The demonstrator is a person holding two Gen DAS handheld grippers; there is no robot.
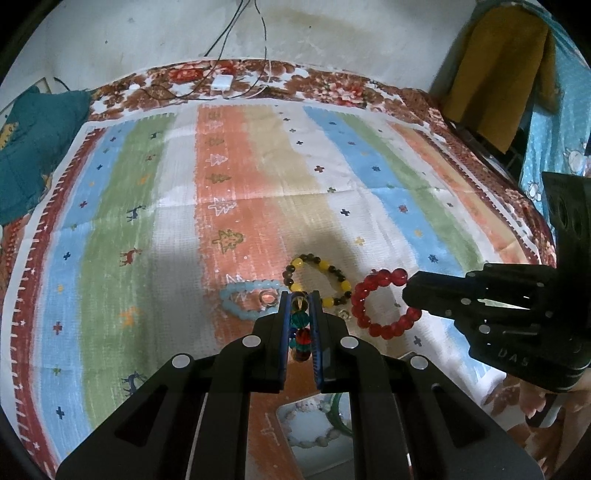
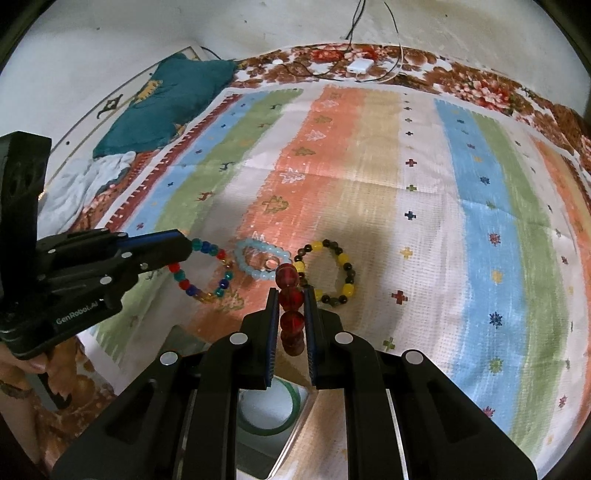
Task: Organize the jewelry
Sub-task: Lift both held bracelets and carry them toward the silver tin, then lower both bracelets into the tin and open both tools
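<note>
Two bracelets are held up, one in each gripper. The left gripper [image 1: 300, 295] has its jaws closed tight on a bracelet of mixed colour beads [image 2: 201, 269], red, blue and teal. The right gripper [image 2: 291, 293] has its jaws pinched shut on a red bead bracelet [image 1: 380, 302]. Each ring hangs from the jaws above the cloth, with its beads lined up along the fingers.

Right below both grippers, at the near edge of the bed, sits a clear tray [image 2: 295, 432]. A green bangle [image 2: 291, 402] and a pale bead bracelet [image 1: 314, 428] lie in it. So the tray is under and a bit behind the jaws, and I think both bracelets need to come back toward the person and down. Both hands look about as near to it.

Two more bracelets lie flat on the striped cloth [image 1: 166, 206], just past the jaws: a light blue one [image 1: 243, 299] and a yellow and dark one [image 1: 321, 280], side by side.

Farther back, a white charger [image 1: 222, 82] with wires lies near a pale wall [image 1: 147, 33]. A teal pillow [image 2: 166, 99] sits off to the left.
</note>
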